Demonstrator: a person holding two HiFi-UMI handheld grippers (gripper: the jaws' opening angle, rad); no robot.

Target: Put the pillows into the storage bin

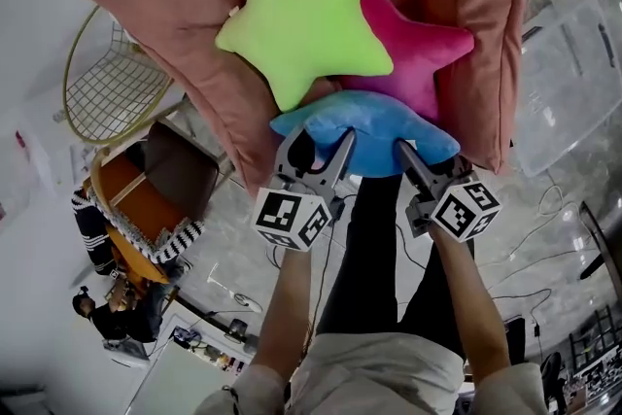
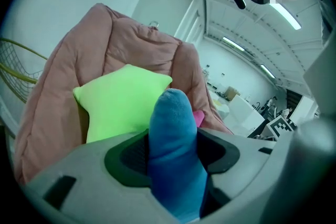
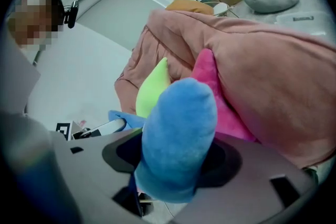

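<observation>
A salmon-pink padded fabric bin (image 1: 190, 49) holds a lime-green star pillow (image 1: 306, 10) lying on top of a magenta star pillow (image 1: 423, 53). A blue star pillow (image 1: 364, 126) sits at the bin's near edge, partly under the magenta one. My left gripper (image 1: 318, 149) is shut on one blue arm (image 2: 173, 134), which fills the gap between its pads. My right gripper (image 1: 426, 165) is shut on another blue arm (image 3: 181, 134). The green pillow (image 2: 121, 102) and the bin's wall (image 3: 273, 86) rise beyond the jaws.
A gold wire basket (image 1: 107, 83) stands left of the bin. A clear plastic tub (image 1: 573, 83) lies to the right. An orange-lined box (image 1: 146, 199) and a seated person (image 1: 102, 306) are at lower left. Cables trail over the floor.
</observation>
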